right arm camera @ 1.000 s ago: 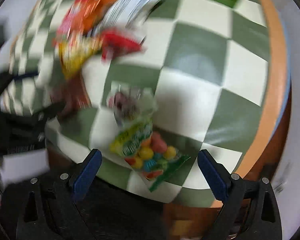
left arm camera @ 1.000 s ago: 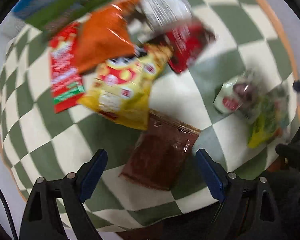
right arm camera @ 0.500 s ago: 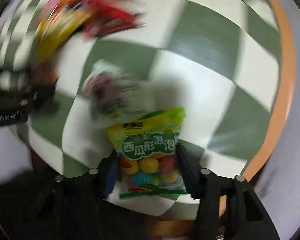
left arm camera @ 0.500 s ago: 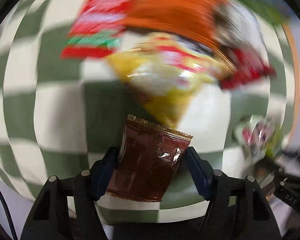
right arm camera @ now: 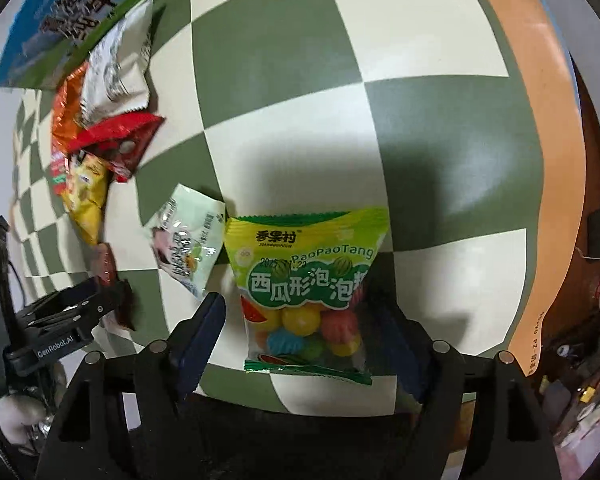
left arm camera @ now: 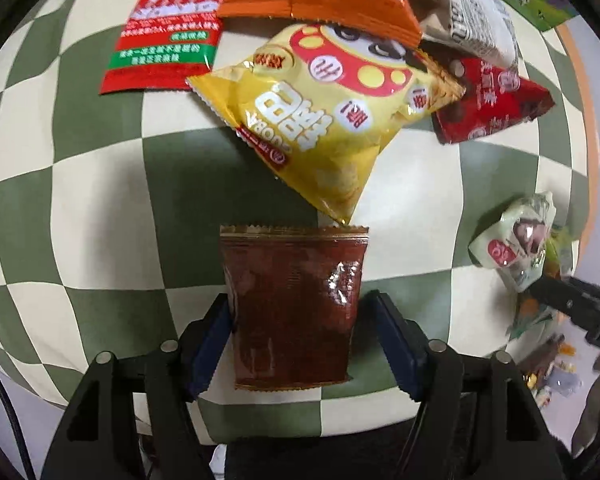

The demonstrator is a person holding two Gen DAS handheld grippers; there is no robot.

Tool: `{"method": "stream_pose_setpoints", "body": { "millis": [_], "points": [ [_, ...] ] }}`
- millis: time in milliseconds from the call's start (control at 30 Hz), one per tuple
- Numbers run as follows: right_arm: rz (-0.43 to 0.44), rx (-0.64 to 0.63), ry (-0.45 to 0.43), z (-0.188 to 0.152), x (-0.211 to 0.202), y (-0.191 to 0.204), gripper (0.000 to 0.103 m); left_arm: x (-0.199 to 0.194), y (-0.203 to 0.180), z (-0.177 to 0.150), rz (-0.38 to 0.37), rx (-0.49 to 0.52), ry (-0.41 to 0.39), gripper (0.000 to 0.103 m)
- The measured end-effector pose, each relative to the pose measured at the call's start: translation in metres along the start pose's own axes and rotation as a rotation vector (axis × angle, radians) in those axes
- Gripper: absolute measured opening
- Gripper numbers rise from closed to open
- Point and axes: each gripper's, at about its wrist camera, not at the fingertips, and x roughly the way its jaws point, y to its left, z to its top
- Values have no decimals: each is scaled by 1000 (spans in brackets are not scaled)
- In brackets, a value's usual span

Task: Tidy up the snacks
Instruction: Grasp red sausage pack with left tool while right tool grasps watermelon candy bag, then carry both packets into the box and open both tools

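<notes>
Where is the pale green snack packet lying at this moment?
In the right wrist view, the pale green packet lies on the checked cloth, just left of the bubble gum bag and right of the yellow chip bag.

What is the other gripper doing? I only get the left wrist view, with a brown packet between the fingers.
Observer: The right gripper straddles a green candy bag of coloured balls, lying flat on the checked cloth.
Operator: Is it squeezing the bag?
Observer: Seemingly not; cloth shows between its left finger and the bag.
Operator: Anything printed on it?
Observer: Yes, "PaoPaoTang", above a green band.
</notes>
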Motion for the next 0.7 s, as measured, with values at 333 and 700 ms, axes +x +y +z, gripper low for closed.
{"method": "stream_pose_setpoints", "body": {
  "millis": [333, 700],
  "points": [
    [-130, -7, -37, -25, 6, 5, 54, -21, 19, -17, -13, -84, -56, 54],
    [-24, 29, -99, -40, -70, -19, 53, -118, 22, -23, -79, -53, -192, 54]
  ]
}}
